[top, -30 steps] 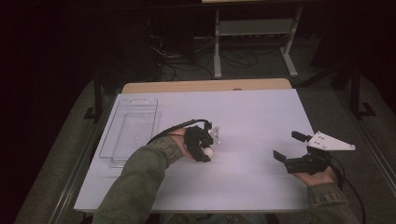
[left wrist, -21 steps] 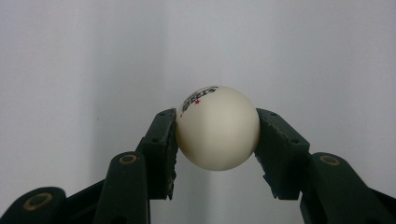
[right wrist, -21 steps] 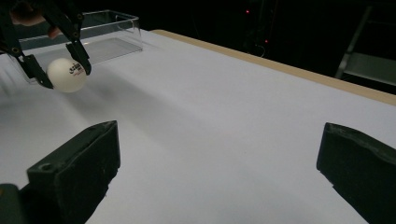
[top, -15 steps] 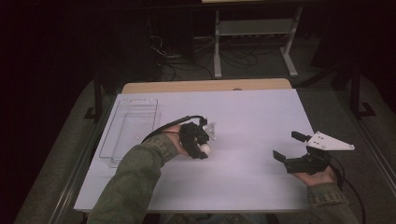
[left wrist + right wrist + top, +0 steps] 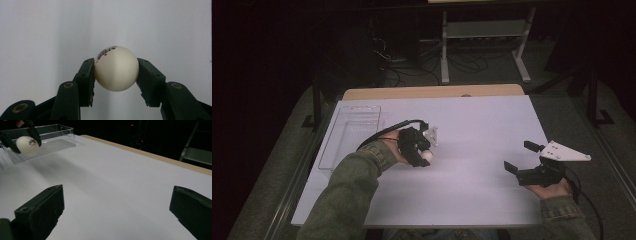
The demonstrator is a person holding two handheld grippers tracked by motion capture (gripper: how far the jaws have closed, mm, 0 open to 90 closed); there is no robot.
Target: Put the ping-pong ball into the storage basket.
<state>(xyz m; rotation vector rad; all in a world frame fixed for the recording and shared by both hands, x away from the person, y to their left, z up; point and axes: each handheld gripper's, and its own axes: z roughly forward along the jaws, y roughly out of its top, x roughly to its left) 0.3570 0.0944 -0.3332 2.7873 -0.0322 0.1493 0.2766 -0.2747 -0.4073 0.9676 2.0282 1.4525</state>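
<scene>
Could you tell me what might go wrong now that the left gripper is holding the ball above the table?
1. The white ball is smooth and round, pinched only at its sides by the left gripper, so it may squirt out and roll across the table.
2. The clear tray has raised walls; a low carry could clip its rim.

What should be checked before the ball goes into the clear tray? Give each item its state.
1. Ball clamped between both jaws of the left tongs: ok.
2. Ball lifted off the table: cannot tell.
3. Clear tray upright and open on top: ok.
4. Nothing in the tray: ok.
5. Path from ball to tray unobstructed: ok.
6. Right tongs open and away from the tray: ok.
</scene>
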